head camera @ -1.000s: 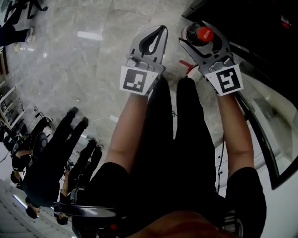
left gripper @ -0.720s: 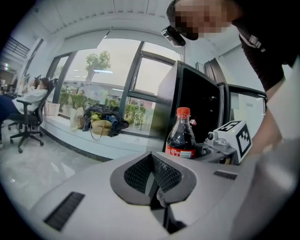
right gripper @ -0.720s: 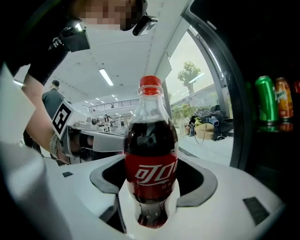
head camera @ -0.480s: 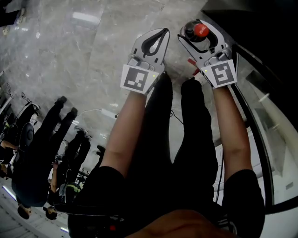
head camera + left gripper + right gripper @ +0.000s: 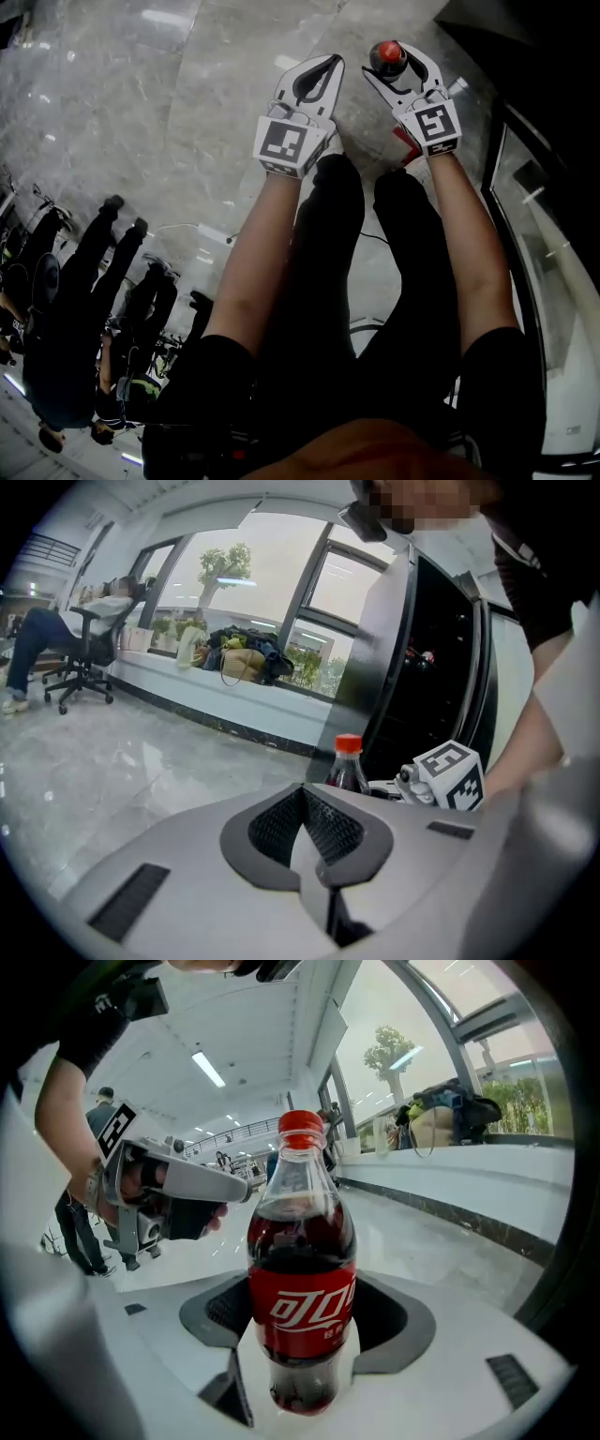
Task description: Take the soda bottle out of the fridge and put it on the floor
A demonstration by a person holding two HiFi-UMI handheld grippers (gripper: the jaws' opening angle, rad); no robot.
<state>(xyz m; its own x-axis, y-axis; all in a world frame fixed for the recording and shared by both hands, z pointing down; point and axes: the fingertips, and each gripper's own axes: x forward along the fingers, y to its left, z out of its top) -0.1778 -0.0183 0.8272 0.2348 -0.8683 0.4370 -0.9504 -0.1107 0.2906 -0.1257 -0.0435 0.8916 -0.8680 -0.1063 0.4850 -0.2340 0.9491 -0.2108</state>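
Observation:
The soda bottle (image 5: 301, 1288), dark cola with a red label and red cap, stands upright between the jaws of my right gripper (image 5: 302, 1335), which is shut on its body. From the head view its red cap (image 5: 386, 52) shows inside the right gripper (image 5: 398, 58), above the marble floor (image 5: 187, 112). My left gripper (image 5: 317, 73) hangs beside it to the left, jaws shut with nothing in them. The left gripper view shows the bottle (image 5: 347, 766) and the right gripper's marker cube (image 5: 451, 773) past my own shut left gripper (image 5: 302, 819). The fridge (image 5: 553, 56) is the dark mass at right.
The fridge's glass door (image 5: 553, 281) stands open along the right edge of the head view. The person's black-clad legs (image 5: 328, 309) fill the middle. A low window ledge with bags (image 5: 244, 663) and a seated person on an office chair (image 5: 56, 644) lie beyond.
Both grippers have moved away from the fridge, out over the marble floor, the right one carrying the bottle. The fridge interior has slid toward the right edge.

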